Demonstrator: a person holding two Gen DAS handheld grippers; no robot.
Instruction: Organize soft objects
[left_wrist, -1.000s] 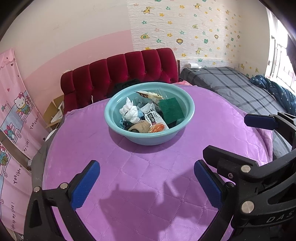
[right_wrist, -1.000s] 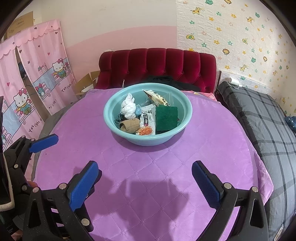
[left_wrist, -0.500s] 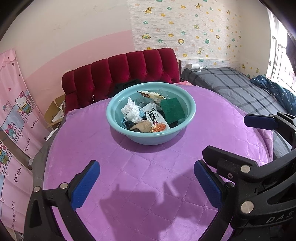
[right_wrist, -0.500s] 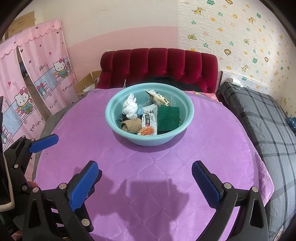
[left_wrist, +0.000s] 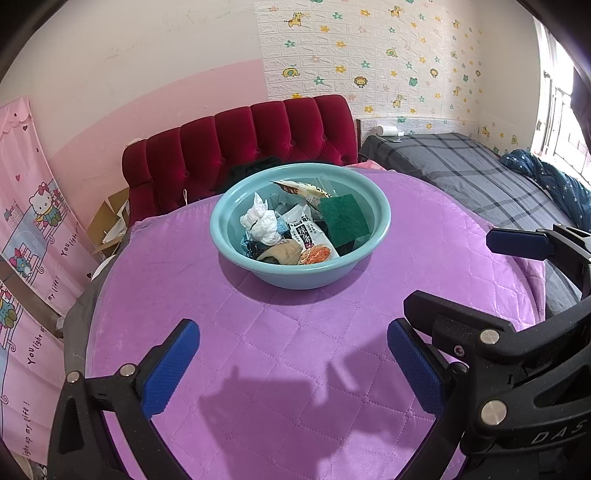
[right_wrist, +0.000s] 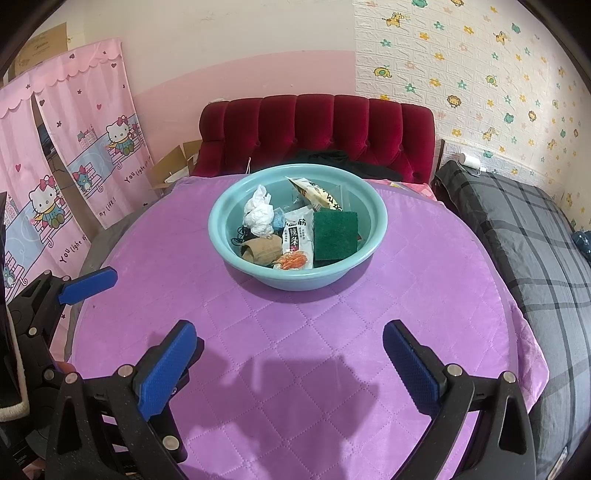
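Note:
A teal basin (left_wrist: 229, 236) (right_wrist: 221, 240) stands on the round purple table (left_wrist: 288, 354) (right_wrist: 295, 332). In it lie a green scouring pad (left_wrist: 343, 219) (right_wrist: 335, 233), crumpled white tissue (left_wrist: 260, 223) (right_wrist: 258, 216), a brown sock (left_wrist: 280, 254) (right_wrist: 262, 249) and snack packets (left_wrist: 308, 236) (right_wrist: 295, 236). My left gripper (left_wrist: 291, 365) is open and empty, over the near table. My right gripper (right_wrist: 290, 365) is open and empty beside it; its fingers (left_wrist: 517, 243) show in the left wrist view, and the left gripper's fingers (right_wrist: 88, 284) show in the right wrist view.
A red tufted sofa (left_wrist: 240, 147) (right_wrist: 317, 133) stands behind the table. A bed with a grey plaid cover (left_wrist: 461, 177) (right_wrist: 524, 236) is on the right. Pink cartoon curtains (left_wrist: 29, 236) (right_wrist: 74, 155) hang on the left, with cardboard (right_wrist: 173, 170) by the sofa.
Both grippers have drifted slightly; the basin sits a little to the right in both views. Both grippers stay open and empty.

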